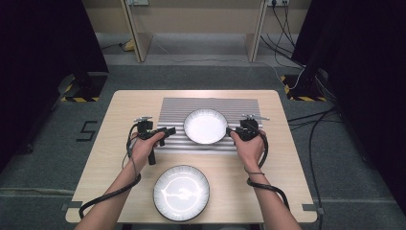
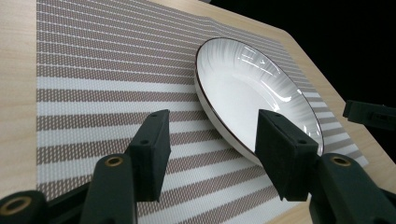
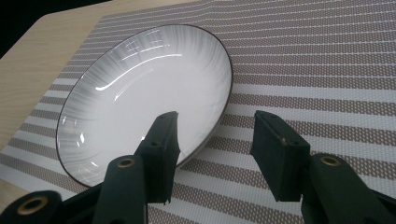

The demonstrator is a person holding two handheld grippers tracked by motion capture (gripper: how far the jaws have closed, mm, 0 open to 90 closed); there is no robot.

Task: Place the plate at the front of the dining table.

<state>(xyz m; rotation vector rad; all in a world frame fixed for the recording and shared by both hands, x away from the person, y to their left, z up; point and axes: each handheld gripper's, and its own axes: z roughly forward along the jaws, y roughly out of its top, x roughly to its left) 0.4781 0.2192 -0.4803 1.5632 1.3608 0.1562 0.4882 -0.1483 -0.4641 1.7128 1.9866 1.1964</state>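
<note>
A white ribbed plate [image 1: 206, 126] with a dark rim lies on a grey striped placemat [image 1: 172, 110] in the middle of the table. My left gripper [image 1: 167, 132] is just off the plate's left edge and my right gripper [image 1: 231, 131] just off its right edge. In the left gripper view the plate [image 2: 243, 88] lies right ahead of my left gripper [image 2: 210, 128], whose jaws stand wide with nothing between them. The right gripper view has the plate [image 3: 144, 88] just beyond my right gripper [image 3: 215, 126], also open and holding nothing. A second, darker-ribbed plate [image 1: 181, 192] sits near the front edge.
The placemat [image 2: 102, 70] stretches to the table's far side, with bare wood [image 1: 287, 158] to its left, right and front. Cables trail from both grippers along the forearms. Dark stands and floor cables surround the table.
</note>
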